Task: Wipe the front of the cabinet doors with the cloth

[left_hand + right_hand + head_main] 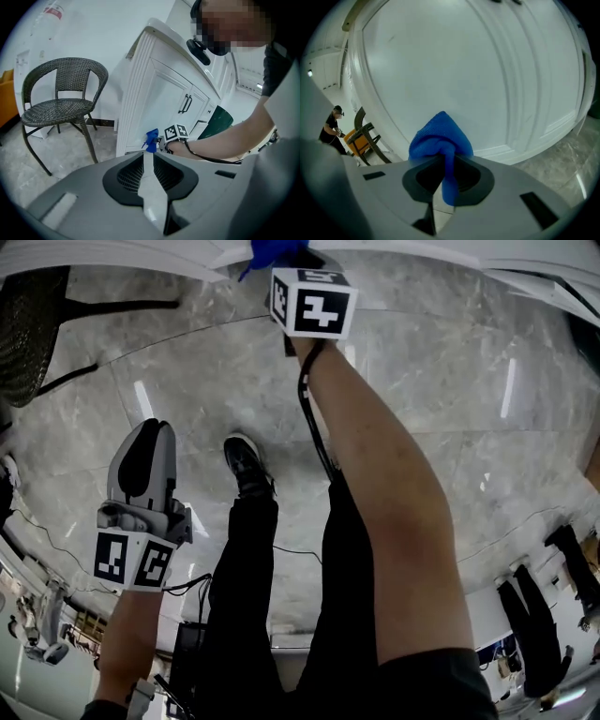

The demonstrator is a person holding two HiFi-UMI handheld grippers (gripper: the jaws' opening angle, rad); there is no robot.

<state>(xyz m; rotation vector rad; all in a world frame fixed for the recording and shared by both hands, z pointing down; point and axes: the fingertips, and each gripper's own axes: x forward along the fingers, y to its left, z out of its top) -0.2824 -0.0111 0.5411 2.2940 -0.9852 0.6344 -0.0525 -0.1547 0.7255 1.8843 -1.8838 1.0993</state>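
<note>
Blue cloth (440, 140): judged soft, light and limp, so it bunches readily. Best held by a gathered fold, leaving a pad proud of the tips. The right tool (443, 164) is clamped on such a fold. The bunch projects ahead of the jaws, at or just off the lower panel of the white cabinet door (464, 75); contact uncertain. The left tool (148, 161) has its jaws together, empty, well back from the cabinet.
</note>
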